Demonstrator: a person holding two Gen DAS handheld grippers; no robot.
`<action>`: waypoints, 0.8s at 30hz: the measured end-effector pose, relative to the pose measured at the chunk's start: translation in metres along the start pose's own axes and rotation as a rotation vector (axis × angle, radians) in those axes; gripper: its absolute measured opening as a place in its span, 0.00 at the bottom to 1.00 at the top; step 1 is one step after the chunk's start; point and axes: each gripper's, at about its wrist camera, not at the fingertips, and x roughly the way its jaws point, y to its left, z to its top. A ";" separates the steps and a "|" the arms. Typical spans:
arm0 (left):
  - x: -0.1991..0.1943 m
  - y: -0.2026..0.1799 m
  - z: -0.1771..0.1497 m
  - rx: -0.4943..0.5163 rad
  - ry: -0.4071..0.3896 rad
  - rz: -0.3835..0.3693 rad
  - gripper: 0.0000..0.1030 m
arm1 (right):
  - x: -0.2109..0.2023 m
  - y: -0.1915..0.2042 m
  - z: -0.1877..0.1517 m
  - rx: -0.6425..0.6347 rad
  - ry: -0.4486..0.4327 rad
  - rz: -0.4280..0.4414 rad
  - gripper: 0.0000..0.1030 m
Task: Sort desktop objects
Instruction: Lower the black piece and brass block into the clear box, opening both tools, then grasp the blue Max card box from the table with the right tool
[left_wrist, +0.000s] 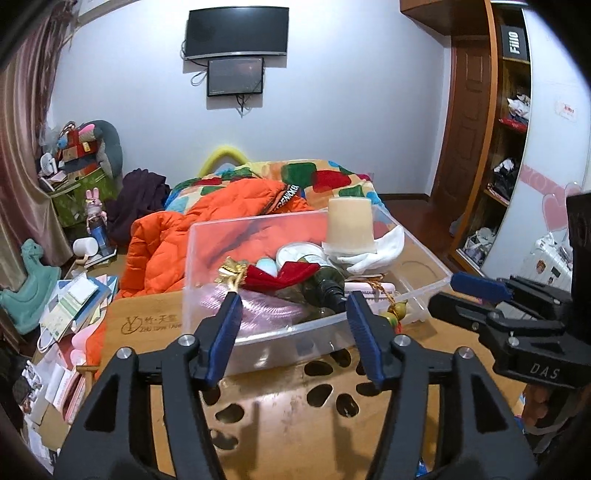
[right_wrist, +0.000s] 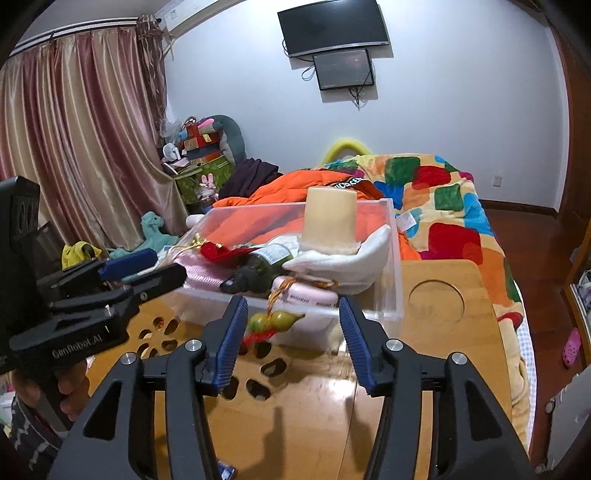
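Observation:
A clear plastic box (left_wrist: 207, 258) (right_wrist: 391, 258) stands on a bamboo lap table (left_wrist: 147, 314) (right_wrist: 443, 339). Inside lie a cream cylinder (left_wrist: 350, 225) (right_wrist: 330, 218) on white cloth (right_wrist: 343, 264), a dark green bottle (left_wrist: 325, 284) (right_wrist: 255, 271), a red ribbon (left_wrist: 280, 275) and pink items. A gourd charm (left_wrist: 397, 312) (right_wrist: 277, 319) with a red tassel hangs over the box's near wall. My left gripper (left_wrist: 294, 297) (right_wrist: 168, 264) is open just short of that wall, nothing between its fingers. My right gripper (right_wrist: 292, 301) (left_wrist: 448, 290) is open too, the charm just beyond its tips.
The table rests on a bed with an orange jacket (left_wrist: 166, 243) and a patchwork blanket (right_wrist: 443, 206). Books and papers (left_wrist: 74, 306) are piled at the left. A wardrobe (left_wrist: 476, 129) stands at the right. The table has cutout holes (left_wrist: 321, 395) and a round cup recess (right_wrist: 437, 301).

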 end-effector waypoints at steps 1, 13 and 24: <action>-0.004 0.002 -0.001 -0.008 -0.005 0.005 0.61 | -0.003 0.002 -0.002 -0.002 0.002 -0.003 0.48; -0.030 0.035 -0.045 -0.089 0.058 0.044 0.69 | -0.008 0.027 -0.060 -0.011 0.118 0.042 0.48; -0.039 0.034 -0.107 -0.124 0.179 0.008 0.69 | -0.011 0.054 -0.113 -0.037 0.220 0.089 0.48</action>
